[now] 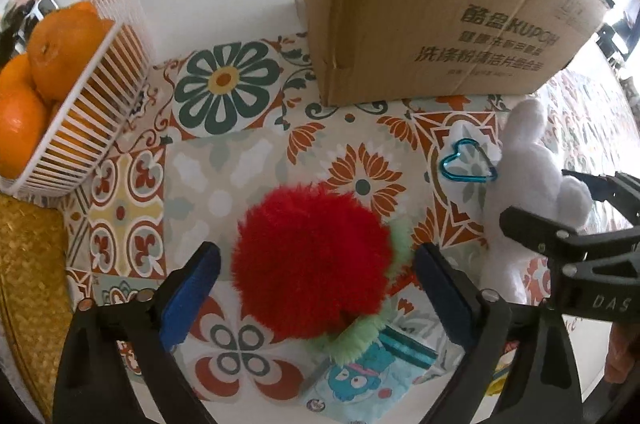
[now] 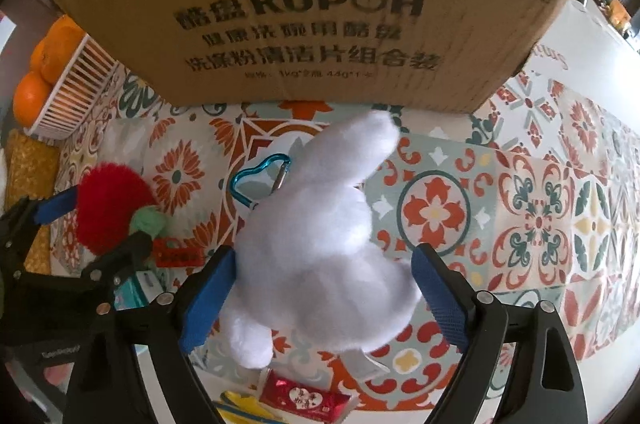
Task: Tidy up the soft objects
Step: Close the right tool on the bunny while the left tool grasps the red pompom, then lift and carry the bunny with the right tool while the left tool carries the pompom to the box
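Observation:
A red fluffy pompom toy (image 1: 312,264) with a green fuzzy collar lies on the patterned tablecloth between the open fingers of my left gripper (image 1: 316,288), with gaps on both sides. A white plush toy (image 2: 320,240) with a blue heart-shaped carabiner (image 2: 260,176) lies between the fingers of my right gripper (image 2: 324,296); the left pad touches it, the right pad stands apart. The white plush (image 1: 532,184) and right gripper also show in the left wrist view, the red toy (image 2: 112,208) in the right wrist view.
A large cardboard box (image 2: 304,4) stands just behind both toys. A white basket (image 1: 100,104) of oranges sits at far left beside a woven mat (image 1: 32,288). A small cartoon packet (image 1: 360,380) and red packet (image 2: 304,396) lie near the grippers.

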A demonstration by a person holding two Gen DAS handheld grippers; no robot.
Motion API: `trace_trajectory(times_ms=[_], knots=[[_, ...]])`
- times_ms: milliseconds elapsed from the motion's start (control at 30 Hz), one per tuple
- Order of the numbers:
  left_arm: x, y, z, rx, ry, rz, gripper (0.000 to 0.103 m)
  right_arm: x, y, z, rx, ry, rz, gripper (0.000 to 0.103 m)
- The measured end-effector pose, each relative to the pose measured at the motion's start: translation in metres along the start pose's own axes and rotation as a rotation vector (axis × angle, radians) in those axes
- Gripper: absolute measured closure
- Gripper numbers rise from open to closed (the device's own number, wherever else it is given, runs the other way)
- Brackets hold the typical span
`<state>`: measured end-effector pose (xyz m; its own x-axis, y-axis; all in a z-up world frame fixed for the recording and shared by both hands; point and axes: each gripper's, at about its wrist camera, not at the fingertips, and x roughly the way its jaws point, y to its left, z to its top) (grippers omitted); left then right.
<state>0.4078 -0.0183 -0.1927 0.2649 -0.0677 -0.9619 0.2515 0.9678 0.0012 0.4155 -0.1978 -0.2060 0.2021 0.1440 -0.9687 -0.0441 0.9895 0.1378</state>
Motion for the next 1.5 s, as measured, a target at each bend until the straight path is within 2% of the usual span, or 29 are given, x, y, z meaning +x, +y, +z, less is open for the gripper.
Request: trace_trajectory(times_ms=[267,333,567,967,1500], knots=[[0.02,0.004,0.002,-0.022,0.027,-0.02,0.031,0.019,0.01,-0.001,-0.006,0.015,-0.008,0.013],[0.023,0.004,0.002,-0.029,0.032,-0.032,0.041,0.02,0.012,-0.002,-0.006,0.008,-0.01,0.014],[0.026,0.004,-0.007,-0.037,0.015,-0.043,0.056,0.007,0.0,-0.015,0.023,-0.006,0.013,0.02],[-0.008,-0.01,-0.006,-0.025,-0.041,-0.064,0.059,-0.021,-0.022,-0.029,0.08,-0.052,0.049,0.024],[-0.076,-0.021,-0.008,-0.021,-0.175,-0.074,0.059,-0.096,-0.042,-0.035,0.102,-0.21,0.048,0.024]])
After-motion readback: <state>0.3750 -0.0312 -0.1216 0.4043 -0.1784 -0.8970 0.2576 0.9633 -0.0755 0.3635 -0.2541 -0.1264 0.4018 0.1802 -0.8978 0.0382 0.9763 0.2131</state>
